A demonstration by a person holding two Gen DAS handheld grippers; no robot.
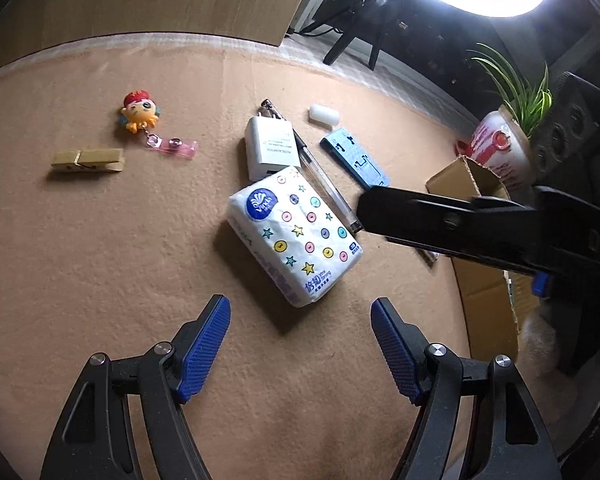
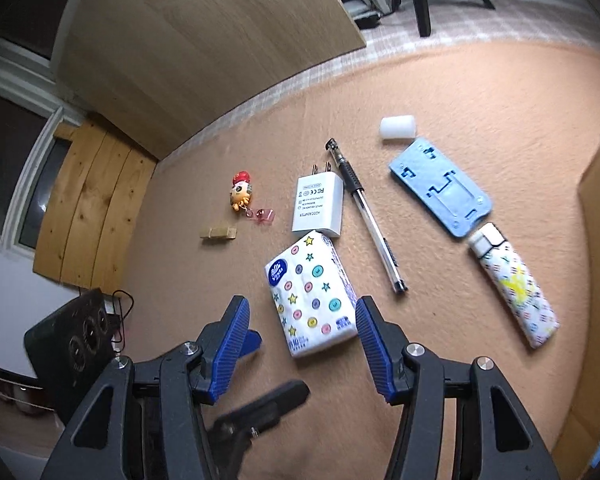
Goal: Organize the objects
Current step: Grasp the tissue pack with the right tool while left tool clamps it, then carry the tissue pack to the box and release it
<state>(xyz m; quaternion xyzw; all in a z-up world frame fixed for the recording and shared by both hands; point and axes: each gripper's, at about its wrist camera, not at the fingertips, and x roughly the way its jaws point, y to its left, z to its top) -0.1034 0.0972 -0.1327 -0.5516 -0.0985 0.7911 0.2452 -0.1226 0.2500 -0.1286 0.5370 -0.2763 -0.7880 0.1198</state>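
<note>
A white tissue pack (image 1: 296,236) printed with coloured buttons and stars lies on the tan mat (image 1: 100,260). My left gripper (image 1: 300,308) hovers just short of the pack's near corner, open, nothing between its blue pads. My right gripper (image 2: 300,312) is open too. The tissue pack (image 2: 312,300) lies ahead of its tips and partly between them, with a gap on the left side. Around the pack lie a white charger (image 2: 318,208), a pen (image 2: 372,220), a blue phone stand (image 2: 440,188), a patterned case (image 2: 516,284) and a white cylinder (image 2: 397,127).
An octopus badge reel (image 1: 140,114) and a wooden clothespin (image 1: 88,160) lie at the far left. An open cardboard box (image 1: 480,184) and a potted plant (image 1: 500,148) stand on the right. A wooden board (image 2: 200,40) borders the mat's far side. A black speaker (image 2: 76,344) sits at the left.
</note>
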